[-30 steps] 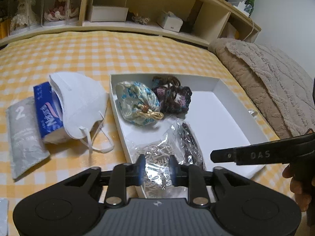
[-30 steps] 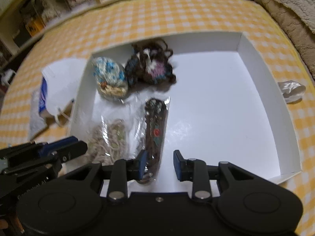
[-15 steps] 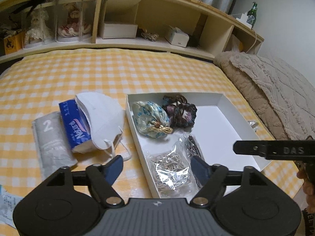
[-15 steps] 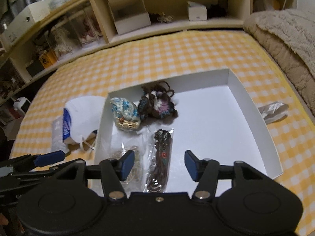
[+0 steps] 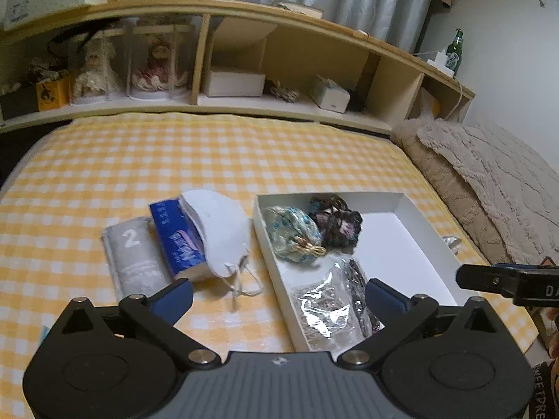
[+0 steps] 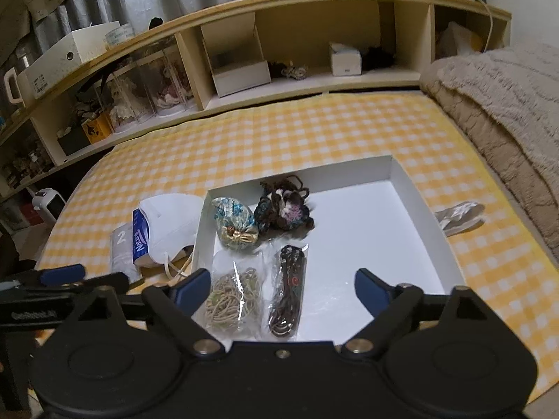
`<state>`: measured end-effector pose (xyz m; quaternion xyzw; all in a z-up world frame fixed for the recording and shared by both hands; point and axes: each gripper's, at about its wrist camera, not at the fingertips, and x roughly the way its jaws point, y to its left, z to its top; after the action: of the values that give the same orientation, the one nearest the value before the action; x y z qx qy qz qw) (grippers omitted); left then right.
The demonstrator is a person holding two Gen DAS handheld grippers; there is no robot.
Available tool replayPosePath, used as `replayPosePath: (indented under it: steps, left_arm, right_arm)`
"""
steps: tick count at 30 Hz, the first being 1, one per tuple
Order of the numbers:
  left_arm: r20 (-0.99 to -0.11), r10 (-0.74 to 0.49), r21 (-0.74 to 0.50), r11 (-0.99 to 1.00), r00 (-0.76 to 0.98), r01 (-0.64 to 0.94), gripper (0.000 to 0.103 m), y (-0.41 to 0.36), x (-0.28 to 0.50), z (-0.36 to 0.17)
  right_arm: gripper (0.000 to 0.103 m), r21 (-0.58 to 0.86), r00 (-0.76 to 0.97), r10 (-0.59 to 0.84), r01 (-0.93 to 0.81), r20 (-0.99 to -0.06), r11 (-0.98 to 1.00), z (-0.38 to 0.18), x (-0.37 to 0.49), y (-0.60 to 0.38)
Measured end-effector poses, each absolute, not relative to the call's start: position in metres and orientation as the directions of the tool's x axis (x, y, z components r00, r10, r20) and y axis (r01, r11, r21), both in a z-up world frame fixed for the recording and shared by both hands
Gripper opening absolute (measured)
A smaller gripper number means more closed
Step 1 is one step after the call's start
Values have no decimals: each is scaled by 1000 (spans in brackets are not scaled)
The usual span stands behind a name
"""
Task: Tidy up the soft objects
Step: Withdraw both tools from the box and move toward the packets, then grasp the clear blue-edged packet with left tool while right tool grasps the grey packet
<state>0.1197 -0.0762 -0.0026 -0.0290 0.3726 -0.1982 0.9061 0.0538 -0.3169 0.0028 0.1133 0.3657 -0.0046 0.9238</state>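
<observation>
A white box lies on the yellow checked bed. In it are a blue-gold pouch, a dark crochet piece, a clear bag of beige bands and a clear bag of dark bands. Left of the box lie a white face mask, a blue tissue pack and a grey pack marked 2. My left gripper and right gripper are both wide open and empty, held back above the box's near end.
A wooden shelf unit with dolls and boxes runs behind the bed. A beige blanket lies at the right. A crumpled clear wrapper lies right of the box. The right gripper's finger shows in the left wrist view.
Both grippers have opened wide and pulled up and back from the box. The two clear bags they were on now lie free in the box.
</observation>
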Motion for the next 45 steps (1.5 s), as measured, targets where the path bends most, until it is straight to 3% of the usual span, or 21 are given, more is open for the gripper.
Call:
replayPosePath:
  steps: [4, 22, 39, 45]
  left_arm:
    - [-653, -365, -189, 927, 663, 325, 103, -66, 113, 5]
    - [-597, -274, -146, 961, 754, 233, 103, 17, 114, 23]
    - [-816, -140, -38, 981, 560, 189, 103, 81, 152, -46]
    - [-875, -95, -16, 986, 475, 167, 103, 91, 156, -67]
  right_arm:
    - [103, 191, 741, 64, 88, -669, 978, 9, 47, -313]
    - [103, 195, 795, 43, 96, -605, 976, 11, 50, -290]
    - [103, 181, 864, 119, -33, -489, 983, 9, 104, -248]
    - [102, 323, 762, 375, -229, -528, 918, -8, 134, -216]
